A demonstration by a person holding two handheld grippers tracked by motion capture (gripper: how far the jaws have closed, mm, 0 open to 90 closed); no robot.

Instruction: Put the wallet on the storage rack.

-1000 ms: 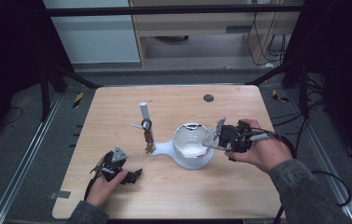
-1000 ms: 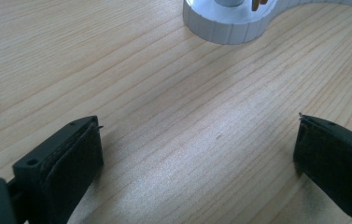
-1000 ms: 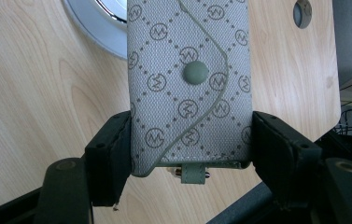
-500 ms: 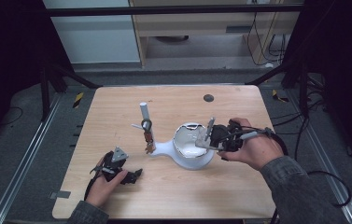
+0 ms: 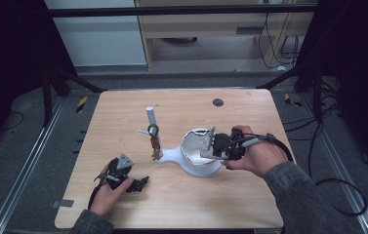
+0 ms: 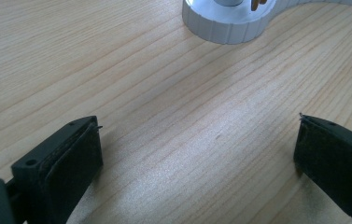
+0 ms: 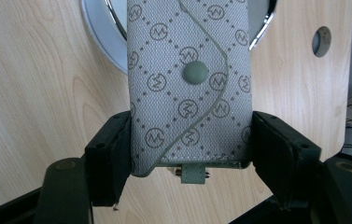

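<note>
While the right gripper [image 7: 190,154] pinches the grey monogrammed fabric key pouch [image 7: 190,79] above the white round dish [image 5: 198,158] at centre frame, lower it level into the bowl before releasing, leaving the spread, empty left gripper [image 6: 197,154] on the wooden counter [image 5: 123,107].

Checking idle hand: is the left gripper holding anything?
No. In the left gripper view the left gripper has its jaws wide apart, with bare table between them.
</note>
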